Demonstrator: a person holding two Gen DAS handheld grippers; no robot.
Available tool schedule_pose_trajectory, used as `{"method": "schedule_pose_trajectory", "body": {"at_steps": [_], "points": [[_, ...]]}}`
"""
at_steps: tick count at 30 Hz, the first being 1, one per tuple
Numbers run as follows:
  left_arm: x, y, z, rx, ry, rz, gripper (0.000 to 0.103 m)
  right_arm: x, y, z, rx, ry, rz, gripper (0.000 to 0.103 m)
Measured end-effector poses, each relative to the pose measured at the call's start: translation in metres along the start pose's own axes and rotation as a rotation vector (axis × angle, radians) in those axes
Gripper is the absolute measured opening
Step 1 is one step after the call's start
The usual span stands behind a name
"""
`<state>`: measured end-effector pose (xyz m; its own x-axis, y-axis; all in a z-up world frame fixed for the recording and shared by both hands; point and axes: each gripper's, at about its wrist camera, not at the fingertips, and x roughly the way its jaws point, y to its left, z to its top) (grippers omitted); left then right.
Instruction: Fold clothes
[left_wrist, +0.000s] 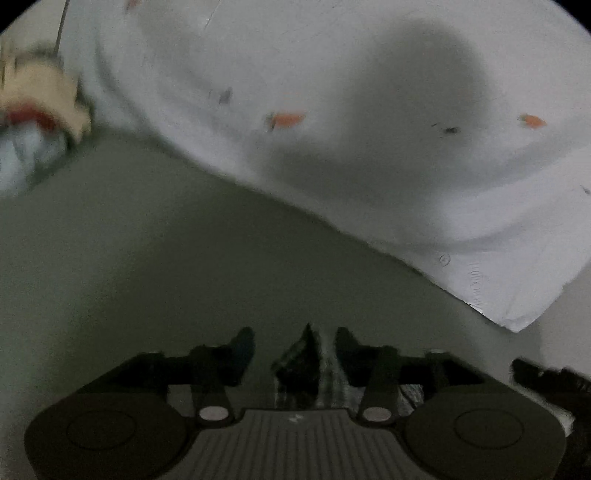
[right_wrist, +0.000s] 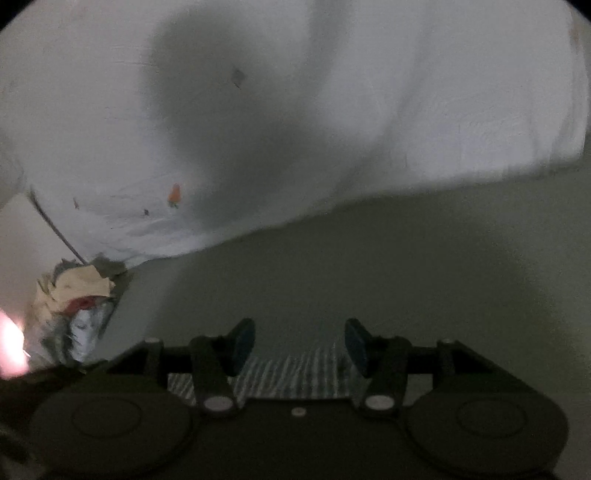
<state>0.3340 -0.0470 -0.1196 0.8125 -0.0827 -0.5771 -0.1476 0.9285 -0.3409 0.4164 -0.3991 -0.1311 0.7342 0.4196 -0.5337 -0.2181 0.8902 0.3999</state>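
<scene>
Grey-green table (left_wrist: 147, 236) fills lower half of both views. White garment (left_wrist: 369, 92) with small orange motifs lies spread across far part of table, near edge running diagonally, dark round shadow on it. Crumpled pile of clothes (right_wrist: 77, 295), cream, red, pale blue, sits beside garment's edge, blurred, maybe several pieces. Striped cloth (right_wrist: 288, 373) lies on table nearer than garment, under gripper. Left gripper (left_wrist: 295, 345) spread, dark striped fabric between fingers, not pinched. Right gripper (right_wrist: 299, 345) spread, nothing gripped.
</scene>
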Motion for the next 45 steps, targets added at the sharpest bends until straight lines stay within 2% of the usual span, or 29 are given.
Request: {"method": "schedule_pose_trajectory", "body": {"at_steps": [2,4,6,8,11,14,16,18,20,21,22,24,25,26,31,36,38,40,42,43,44,45], "points": [[-0.022,-0.018,-0.012,0.072,-0.034,-0.017,0.057,-0.02,0.02,-0.015,-0.104,-0.042,-0.02,0.041],[-0.032,-0.038,-0.029,0.136,-0.044,-0.046,0.057,-0.033,0.043,-0.038,-0.195,-0.045,-0.022,0.035],[-0.029,-0.06,-0.048,0.227,-0.026,-0.07,0.057,-0.034,0.066,-0.067,-0.3,-0.03,-0.011,0.033],[-0.01,-0.071,-0.067,0.306,0.013,-0.058,0.057,-0.024,0.08,-0.093,-0.351,0.009,-0.015,0.03],[0.025,-0.064,-0.085,0.305,0.088,-0.015,0.057,-0.003,0.079,-0.118,-0.367,0.061,-0.056,0.027],[0.053,-0.031,-0.093,0.182,0.177,0.002,0.058,0.02,0.061,-0.137,-0.357,0.117,-0.134,0.025],[0.061,-0.018,-0.096,0.142,0.195,-0.02,0.059,0.028,0.04,-0.147,-0.295,0.132,-0.16,0.024],[0.061,-0.015,-0.094,0.159,0.196,-0.026,0.059,0.024,0.031,-0.148,-0.277,0.118,-0.168,0.024],[0.057,-0.013,-0.087,0.148,0.214,-0.02,0.059,0.022,0.029,-0.143,-0.246,0.139,-0.178,0.026],[0.055,-0.01,-0.082,0.131,0.22,-0.02,0.06,0.021,0.026,-0.14,-0.223,0.146,-0.177,0.03],[0.051,-0.005,-0.078,0.115,0.216,-0.01,0.061,0.02,0.023,-0.137,-0.198,0.151,-0.182,0.038],[0.042,0.007,-0.071,0.087,0.197,0.024,0.071,0.013,0.016,-0.135,-0.147,0.156,-0.199,0.049],[0.039,0.014,-0.068,0.068,0.192,0.027,0.078,0.01,0.011,-0.133,-0.118,0.157,-0.2,0.052],[0.038,0.022,-0.066,0.047,0.19,0.022,0.079,0.007,0.005,-0.133,-0.081,0.16,-0.191,0.054],[0.064,0.035,-0.056,0.032,0.315,-0.111,0.082,0.005,-0.018,-0.123,0.05,0.187,-0.086,0.073],[0.099,0.038,-0.047,0.0,0.378,-0.199,0.086,0.02,-0.031,-0.114,0.115,0.224,0.02,0.079],[0.109,0.04,-0.045,-0.027,0.405,-0.248,0.096,0.022,-0.038,-0.113,0.176,0.213,0.059,0.079],[0.113,0.038,-0.044,-0.027,0.419,-0.271,0.097,0.024,-0.045,-0.112,0.243,0.21,0.1,0.078],[0.118,0.039,-0.043,-0.044,0.432,-0.304,0.097,0.03,-0.048,-0.111,0.288,0.218,0.149,0.078],[0.123,0.04,-0.044,-0.082,0.449,-0.349,0.093,0.033,-0.048,-0.111,0.3,0.225,0.168,0.078],[0.127,0.041,-0.045,-0.12,0.466,-0.393,0.085,0.036,-0.047,-0.11,0.304,0.233,0.182,0.078],[0.131,0.043,-0.047,-0.166,0.479,-0.425,0.084,0.04,-0.045,-0.109,0.31,0.241,0.197,0.077]]}}
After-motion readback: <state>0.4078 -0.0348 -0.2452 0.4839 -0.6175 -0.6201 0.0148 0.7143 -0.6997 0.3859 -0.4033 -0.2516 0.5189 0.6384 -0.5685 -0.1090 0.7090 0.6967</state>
